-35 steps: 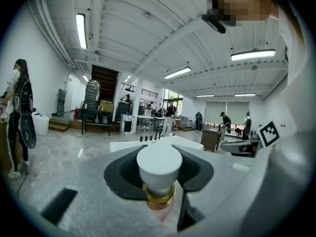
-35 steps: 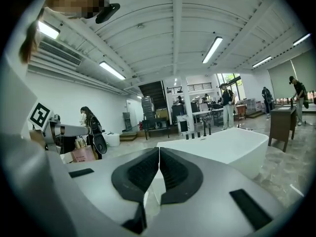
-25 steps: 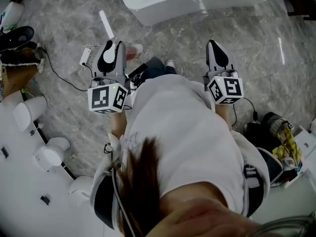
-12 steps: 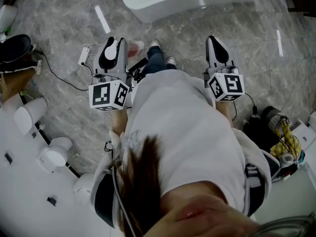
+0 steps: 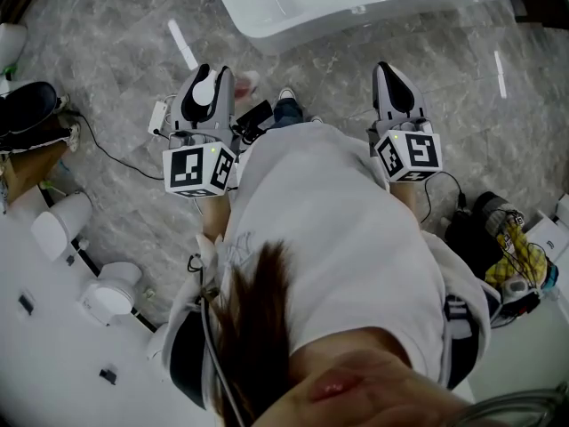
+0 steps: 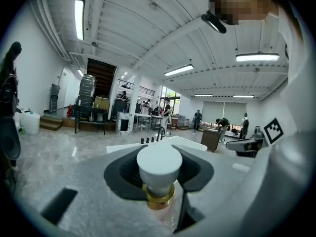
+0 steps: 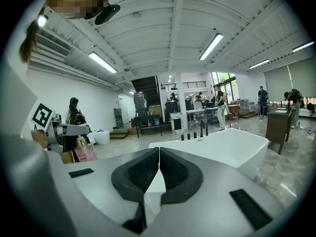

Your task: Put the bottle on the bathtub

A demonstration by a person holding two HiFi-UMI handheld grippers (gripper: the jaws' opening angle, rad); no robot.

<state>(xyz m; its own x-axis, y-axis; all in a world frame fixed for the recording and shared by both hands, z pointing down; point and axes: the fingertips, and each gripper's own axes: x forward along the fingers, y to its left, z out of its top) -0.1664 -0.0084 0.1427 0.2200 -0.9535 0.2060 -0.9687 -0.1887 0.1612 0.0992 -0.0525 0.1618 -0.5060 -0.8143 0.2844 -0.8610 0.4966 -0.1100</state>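
Short of the bathtub (image 5: 356,7), above the grey marble floor (image 5: 116,52), the bottle (image 6: 158,166) is in your left hand-held gripper (image 5: 205,83). The jaws stand partway apart, with the black pads closed on either side of the white cap. A gold collar shows just under the cap. In the right gripper view the pink body hangs upright below the jaws. The bottle is not on the bathtub: the white rim lies ahead of it, with open floor between.

Your right hand-held gripper (image 7: 159,149) is level with the left one and just as far from the bathtub. Its jaws are pressed together with nothing between them, and it points at the bathtub's side wall.

A row of small dark fittings (image 7: 193,136) stands on the bathtub's rim. On the floor on the near side of the bathtub, beside your left hand-held gripper, lies a white power strip (image 5: 158,112) with its black cable.
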